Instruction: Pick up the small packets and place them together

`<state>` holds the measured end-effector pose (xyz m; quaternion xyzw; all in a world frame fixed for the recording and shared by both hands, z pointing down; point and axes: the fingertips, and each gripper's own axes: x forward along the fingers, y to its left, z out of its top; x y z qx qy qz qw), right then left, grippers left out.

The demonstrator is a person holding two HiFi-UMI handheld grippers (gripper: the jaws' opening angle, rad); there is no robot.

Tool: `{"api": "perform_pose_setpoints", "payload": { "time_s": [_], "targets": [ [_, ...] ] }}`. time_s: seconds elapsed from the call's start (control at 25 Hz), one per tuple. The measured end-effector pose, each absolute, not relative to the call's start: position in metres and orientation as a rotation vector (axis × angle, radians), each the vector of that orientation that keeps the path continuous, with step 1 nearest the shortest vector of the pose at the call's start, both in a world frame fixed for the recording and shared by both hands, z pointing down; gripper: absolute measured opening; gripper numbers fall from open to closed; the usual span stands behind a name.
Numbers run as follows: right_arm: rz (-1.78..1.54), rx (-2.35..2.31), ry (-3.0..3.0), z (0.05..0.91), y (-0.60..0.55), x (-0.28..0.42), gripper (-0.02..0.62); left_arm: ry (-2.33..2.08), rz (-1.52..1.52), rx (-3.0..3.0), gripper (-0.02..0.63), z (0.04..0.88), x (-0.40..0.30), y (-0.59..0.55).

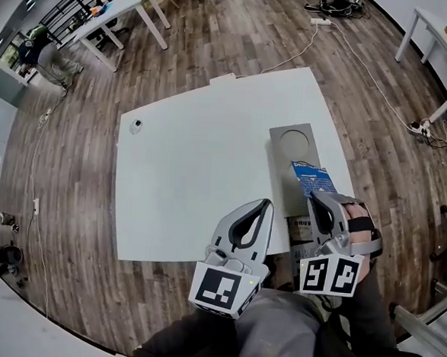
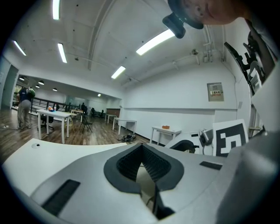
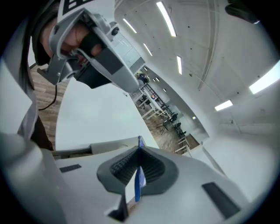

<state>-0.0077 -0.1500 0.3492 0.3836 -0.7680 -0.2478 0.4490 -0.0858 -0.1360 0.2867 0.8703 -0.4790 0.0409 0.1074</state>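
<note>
A small blue packet hangs over the right side of the white table, pinched at its near end by my right gripper. Seen from the right gripper view, the packet stands edge-on between the shut pads of the right gripper. My left gripper is just left of it over the table's front edge, shut with nothing between its jaws. In the left gripper view, the left gripper has its pads meeting at the tip. Something printed, perhaps another packet, lies partly hidden beneath the right gripper.
A grey board with a round recess lies on the table's right part, just beyond the held packet. A small white object sits near the far left corner. Other white tables and floor cables stand well away.
</note>
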Motion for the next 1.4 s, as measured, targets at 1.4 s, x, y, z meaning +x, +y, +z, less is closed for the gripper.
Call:
{"api": "perform_pose_setpoints", "payload": {
  "time_s": [1.4],
  "targets": [
    [-0.383, 0.755, -2.154, 0.392, -0.2, -0.036, 0.137, -1.462, 0.207, 2.397, 0.003, 0.332, -0.135, -0.172]
  ]
}}
